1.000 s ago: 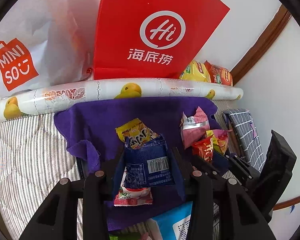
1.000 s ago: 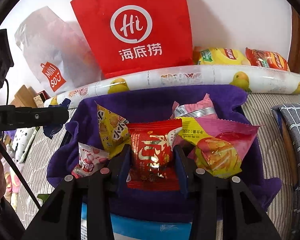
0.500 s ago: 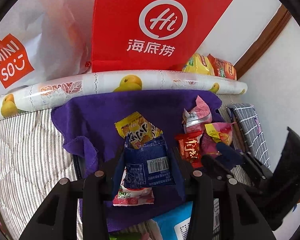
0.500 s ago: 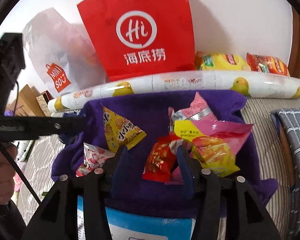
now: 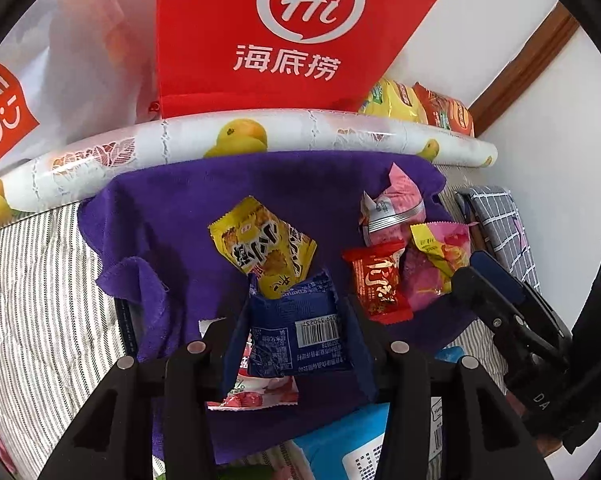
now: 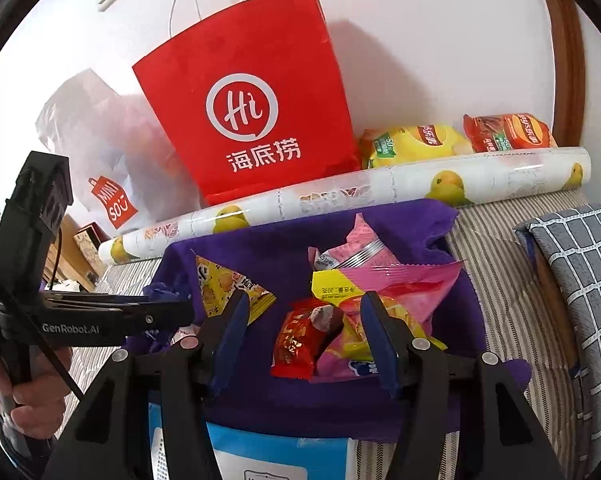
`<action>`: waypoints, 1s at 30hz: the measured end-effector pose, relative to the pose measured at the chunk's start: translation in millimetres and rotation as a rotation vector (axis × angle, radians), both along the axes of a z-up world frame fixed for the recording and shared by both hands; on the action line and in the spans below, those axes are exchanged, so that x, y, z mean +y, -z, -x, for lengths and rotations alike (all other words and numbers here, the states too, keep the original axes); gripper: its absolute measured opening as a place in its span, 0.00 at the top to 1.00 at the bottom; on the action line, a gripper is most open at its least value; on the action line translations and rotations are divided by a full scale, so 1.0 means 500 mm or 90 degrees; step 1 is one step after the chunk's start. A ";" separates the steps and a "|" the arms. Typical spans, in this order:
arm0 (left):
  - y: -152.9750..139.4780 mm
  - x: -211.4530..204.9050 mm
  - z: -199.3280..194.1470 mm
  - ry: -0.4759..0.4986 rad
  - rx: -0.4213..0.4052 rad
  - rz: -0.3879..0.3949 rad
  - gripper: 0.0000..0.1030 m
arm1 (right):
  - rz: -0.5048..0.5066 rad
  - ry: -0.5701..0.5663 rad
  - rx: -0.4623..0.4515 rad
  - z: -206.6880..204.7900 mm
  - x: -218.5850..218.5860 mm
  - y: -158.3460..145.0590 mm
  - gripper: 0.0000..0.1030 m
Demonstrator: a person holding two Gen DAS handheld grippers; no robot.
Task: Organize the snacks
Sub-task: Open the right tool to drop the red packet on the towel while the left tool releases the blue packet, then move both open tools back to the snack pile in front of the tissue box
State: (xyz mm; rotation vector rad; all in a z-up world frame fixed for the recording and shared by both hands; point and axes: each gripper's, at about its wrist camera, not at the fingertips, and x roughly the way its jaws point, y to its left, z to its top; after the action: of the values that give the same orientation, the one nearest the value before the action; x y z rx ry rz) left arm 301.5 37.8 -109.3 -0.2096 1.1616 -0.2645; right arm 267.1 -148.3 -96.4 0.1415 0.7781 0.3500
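Observation:
Snack packets lie on a purple cloth (image 5: 180, 208). My left gripper (image 5: 296, 308) holds a blue packet (image 5: 296, 336) with a barcode. Its pads still touch the packet's sides while the jaws are opening. Just beyond lies a yellow packet (image 5: 264, 248), and a pink-and-white packet (image 5: 256, 396) sits underneath. My right gripper (image 6: 306, 300) is open and its jaws are still opening. A red packet (image 6: 296, 340) lies loose on the cloth below the gap, touching neither pad. It leans on a pink-and-yellow packet (image 6: 384, 296) with another pink packet (image 6: 352, 252) behind.
A red paper bag (image 6: 252, 112) and a white plastic bag (image 6: 100, 152) stand at the wall behind a lemon-print roll (image 6: 380, 192). Yellow (image 6: 412, 140) and red (image 6: 508, 132) chip bags lie at the back right. A checked cushion (image 6: 572, 272) is at right, a blue-and-white pack (image 6: 280, 456) at the near edge.
My right gripper opened and let go of the red packet, which now lies on the cloth against the pink packets. The left gripper sank a little with the blue packet.

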 end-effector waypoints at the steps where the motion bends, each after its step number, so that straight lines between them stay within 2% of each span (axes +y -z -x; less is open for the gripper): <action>1: 0.001 -0.002 0.000 0.002 0.001 -0.001 0.55 | 0.001 0.000 -0.002 0.001 0.001 -0.001 0.44; 9: 0.014 -0.015 -0.005 0.012 0.014 -0.002 0.55 | 0.000 0.000 -0.001 0.002 0.000 0.001 0.44; 15: 0.014 -0.019 -0.005 0.017 0.018 -0.005 0.50 | 0.000 0.001 0.003 0.000 0.000 0.003 0.44; 18: 0.014 -0.019 -0.006 0.018 0.021 0.005 0.47 | -0.002 0.002 0.002 0.000 0.000 0.004 0.44; 20: 0.010 -0.017 -0.006 0.015 0.017 0.019 0.37 | -0.004 0.005 0.001 0.000 -0.003 0.005 0.44; 22: 0.006 -0.015 -0.005 0.012 0.013 0.024 0.34 | -0.007 0.007 0.002 -0.001 -0.006 0.006 0.44; 30: -0.023 -0.005 0.005 0.006 -0.007 0.030 0.31 | -0.015 0.016 -0.003 0.000 -0.016 0.000 0.44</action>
State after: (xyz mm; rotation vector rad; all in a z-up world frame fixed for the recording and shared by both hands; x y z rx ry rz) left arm 298.8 35.6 -97.8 -0.2437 1.1458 -0.3006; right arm 267.0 -156.3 -96.6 0.1719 0.7673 0.3348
